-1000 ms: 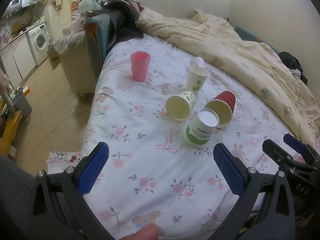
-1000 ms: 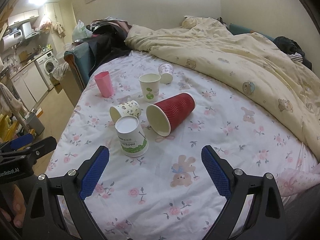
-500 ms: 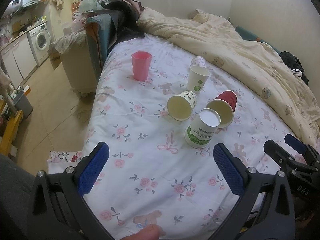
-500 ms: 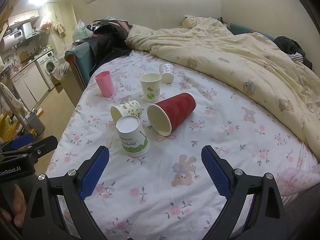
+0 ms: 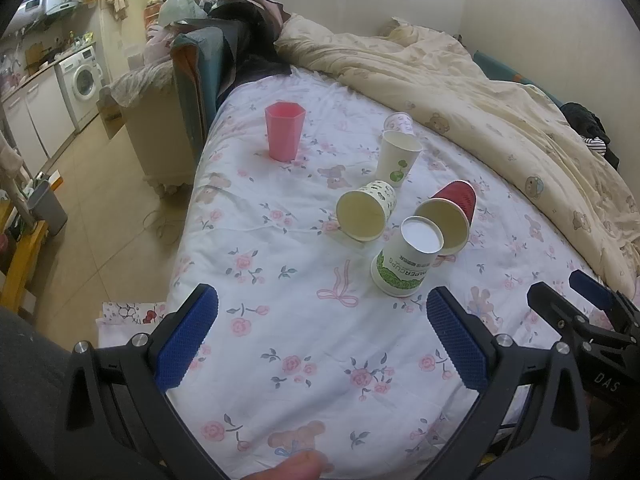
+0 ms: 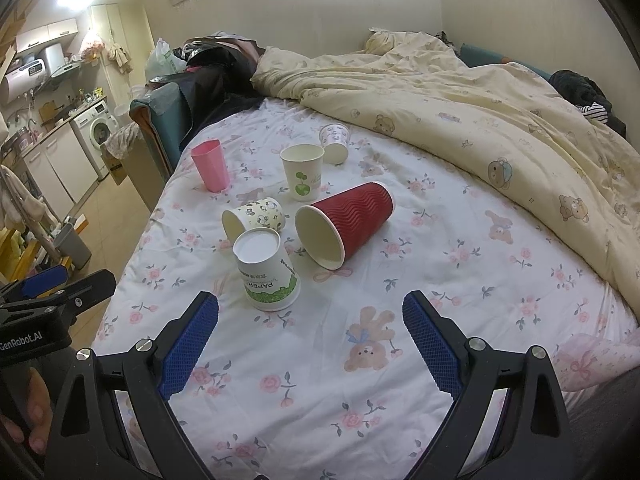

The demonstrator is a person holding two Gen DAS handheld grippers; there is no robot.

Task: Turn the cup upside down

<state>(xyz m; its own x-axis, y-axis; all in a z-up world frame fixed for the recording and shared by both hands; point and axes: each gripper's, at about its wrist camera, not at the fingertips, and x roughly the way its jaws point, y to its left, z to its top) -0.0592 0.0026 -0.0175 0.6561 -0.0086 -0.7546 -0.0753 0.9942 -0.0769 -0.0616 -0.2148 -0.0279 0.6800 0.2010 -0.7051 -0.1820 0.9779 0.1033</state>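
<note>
Counting six cups on the flowered bedsheet [image 6: 460, 280], all ahead of my two grippers. One green-print paper cup [image 6: 267, 272] stands upside down, base up, nearest me at about 11 o'clock from the right gripper [image 6: 310, 336]. One red ribbed cup [image 6: 344, 224] lies on its side at 12 o'clock, mouth toward me, just beside the green-print one. One bear-print cup [image 6: 256, 218] lies on its side behind the upside-down cup, mouth facing left. One white cup with a sprout logo [image 6: 303, 172] stands upright further back. One small patterned cup [image 6: 335, 143] sits behind it, tilted, can't tell how it rests. One pink plastic cup [image 6: 211, 164] stands upright at 10 o'clock, well apart from the cluster. Right gripper jaws spread wide, nothing between them. Left gripper [image 5: 320, 332] also spread wide, holding nothing, with the cluster at its 1 o'clock. One cream quilt [image 6: 500, 120] is bunched along the far right of the bed.
</note>
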